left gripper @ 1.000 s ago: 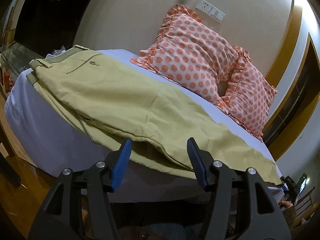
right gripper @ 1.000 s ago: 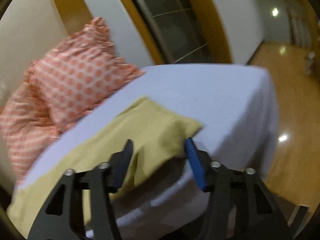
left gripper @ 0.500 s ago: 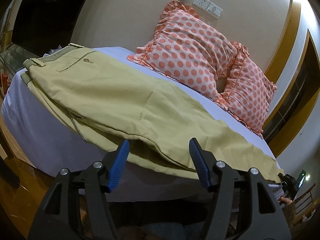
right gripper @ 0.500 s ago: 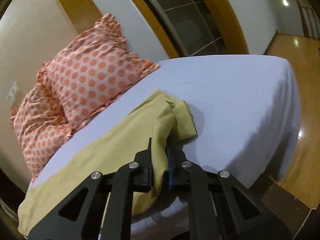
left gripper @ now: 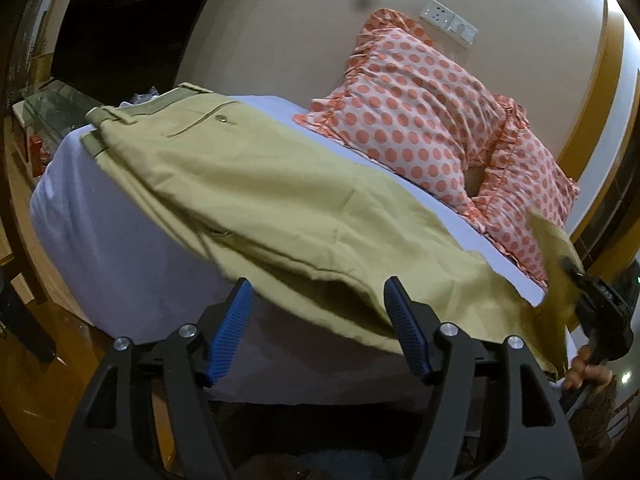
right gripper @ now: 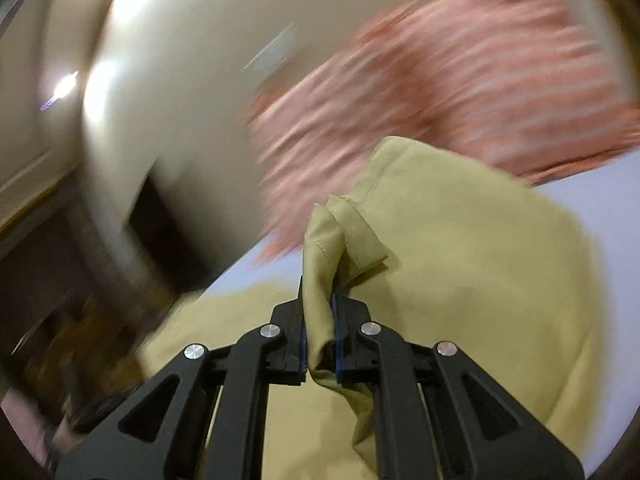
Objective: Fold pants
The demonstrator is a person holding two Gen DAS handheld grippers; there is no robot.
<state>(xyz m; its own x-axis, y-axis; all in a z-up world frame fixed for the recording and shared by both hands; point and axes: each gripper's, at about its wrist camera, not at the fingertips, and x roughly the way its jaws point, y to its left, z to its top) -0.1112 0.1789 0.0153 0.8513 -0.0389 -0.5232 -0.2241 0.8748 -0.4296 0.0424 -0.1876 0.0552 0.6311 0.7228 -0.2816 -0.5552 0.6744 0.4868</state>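
Observation:
Khaki pants [left gripper: 280, 200] lie lengthwise on a bed with a white sheet [left gripper: 100, 240], waistband at the far left, legs running right. My left gripper [left gripper: 320, 304] is open and empty, just in front of the pants' near edge at mid-leg. My right gripper [right gripper: 318, 308] is shut on the bunched leg hem [right gripper: 320, 248] and holds it lifted off the bed. It also shows at the right edge of the left wrist view [left gripper: 576, 276], with the raised hem above it. The right wrist view is motion-blurred.
Two orange polka-dot pillows [left gripper: 420, 100] lean against the wall behind the pants. A wall socket plate [left gripper: 448, 20] sits above them. A dark screen and glass cabinet [left gripper: 52, 100] stand at the left. Wooden floor [left gripper: 36, 380] lies below the bed edge.
My right gripper closed on the leg hem, lifted it and now swings left over the pants. My left gripper stayed open and moved slightly closer to the pants' edge.

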